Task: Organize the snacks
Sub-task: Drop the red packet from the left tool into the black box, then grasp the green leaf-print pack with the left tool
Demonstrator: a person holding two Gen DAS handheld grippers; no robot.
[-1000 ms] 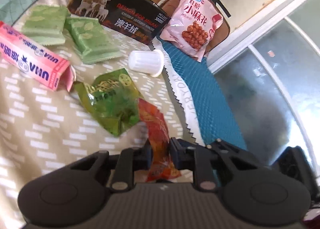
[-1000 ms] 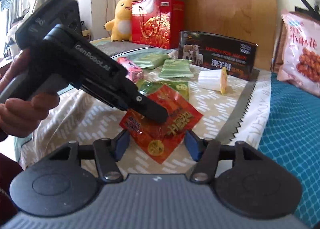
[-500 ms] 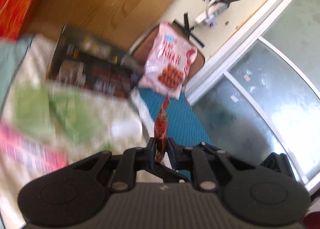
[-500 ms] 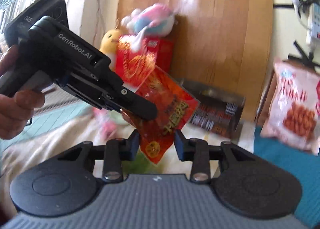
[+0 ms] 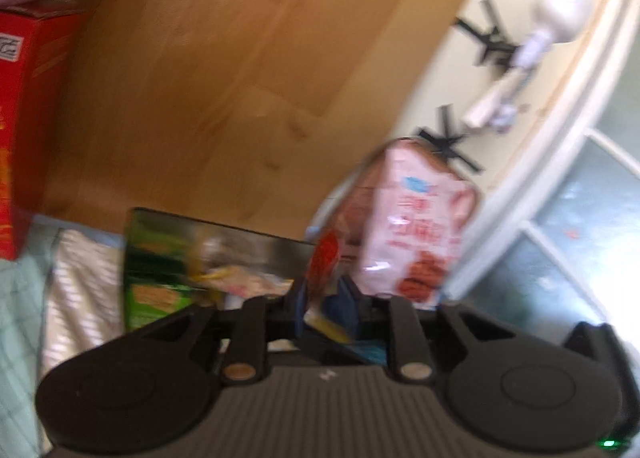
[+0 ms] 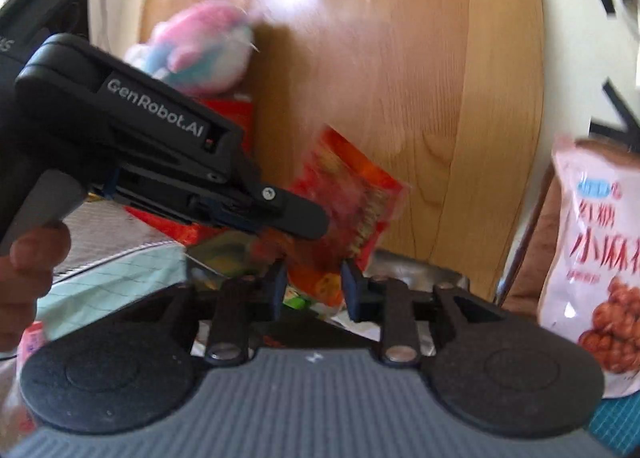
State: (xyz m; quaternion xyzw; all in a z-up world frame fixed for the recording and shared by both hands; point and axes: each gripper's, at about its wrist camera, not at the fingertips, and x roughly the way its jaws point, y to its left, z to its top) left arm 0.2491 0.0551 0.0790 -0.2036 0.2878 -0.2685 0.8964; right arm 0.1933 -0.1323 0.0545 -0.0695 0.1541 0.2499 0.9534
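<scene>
Nearest in the right wrist view, the right gripper [image 6: 314,286] has its jaws partly open; they have just been closing, and the lower corner of the red packet [image 6: 352,194] sits between them. The pads are very close to its two sides, but the blur does not let me tell if they press it. From 9 o'clock the left gripper [image 6: 304,224], carried by a hand [image 6: 28,278], reaches in, and its tip lies over the left edge of the packet. In the left wrist view its jaws stand narrow with the packet edge-on between them; they have just been opening a little, yet the packet hangs there, lifted clear of the patterned bed cover [image 5: 80,278]. Above and to the right of the packet there is free air. Further on, a dark box [image 5: 240,242] stands against the wooden board [image 6: 400,98]. At 3 o'clock a pink snack bag [image 6: 596,258] leans upright, well apart from the packet. At 10 o'clock a plush toy [image 6: 200,46] sits on a red box [image 5: 24,118].
</scene>
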